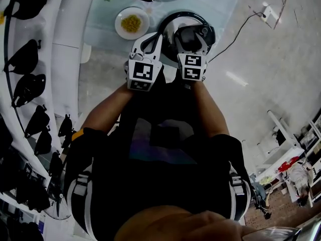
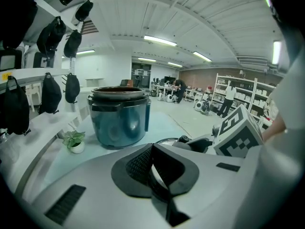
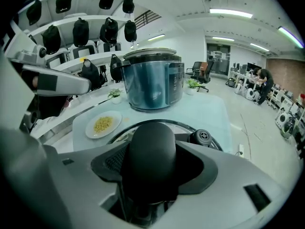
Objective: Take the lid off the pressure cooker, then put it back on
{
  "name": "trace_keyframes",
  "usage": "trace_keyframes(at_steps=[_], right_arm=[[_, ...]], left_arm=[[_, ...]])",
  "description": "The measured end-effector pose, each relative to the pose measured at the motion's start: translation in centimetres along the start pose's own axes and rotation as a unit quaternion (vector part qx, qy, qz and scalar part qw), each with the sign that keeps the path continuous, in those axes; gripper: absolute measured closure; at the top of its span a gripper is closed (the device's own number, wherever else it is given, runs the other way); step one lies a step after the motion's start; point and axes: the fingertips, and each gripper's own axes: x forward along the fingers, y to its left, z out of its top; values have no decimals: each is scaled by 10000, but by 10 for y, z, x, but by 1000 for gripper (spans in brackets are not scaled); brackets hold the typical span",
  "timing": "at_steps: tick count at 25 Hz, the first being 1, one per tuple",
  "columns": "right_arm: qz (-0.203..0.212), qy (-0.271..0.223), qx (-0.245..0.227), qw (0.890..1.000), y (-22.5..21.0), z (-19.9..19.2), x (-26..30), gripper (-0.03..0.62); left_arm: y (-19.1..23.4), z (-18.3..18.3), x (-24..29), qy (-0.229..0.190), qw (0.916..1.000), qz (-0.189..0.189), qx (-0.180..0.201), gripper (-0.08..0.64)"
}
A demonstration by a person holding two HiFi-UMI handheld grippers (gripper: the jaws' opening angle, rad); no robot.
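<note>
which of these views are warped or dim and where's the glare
Head view: dim, the person's torso nearly black, a glare streak on the floor. Left gripper view: fisheye bends the ceiling lights, the corners go dark, the cooker pot is sharp. Right gripper view: same warp, the lid knob in the jaws looms large.

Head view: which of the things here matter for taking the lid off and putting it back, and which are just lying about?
Part of the job:
lid, off the pot
pressure cooker
right gripper, shut on the lid's knob
left gripper, pinching the lid's rim

Just lying about:
plate of yellow kernels
small potted plant
black bags hanging on the rack
</note>
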Motion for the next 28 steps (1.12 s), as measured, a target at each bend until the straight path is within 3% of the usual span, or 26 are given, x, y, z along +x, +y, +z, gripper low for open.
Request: trace_keyframes(at_steps=[7,14,28], right_arm=[[-25,145,227,9996,-1,5,-9,301],[-224,-156,346,9990,3,51,-61,302],[239,-1042,-130,9942,-9,143,-147,302]], left_arm=[[1,6,-14,-83,9998,-164,22,552],[3,39,-42,-339,9991,-220,122,552],[1,111,-87,-925,9941,561,42,552]])
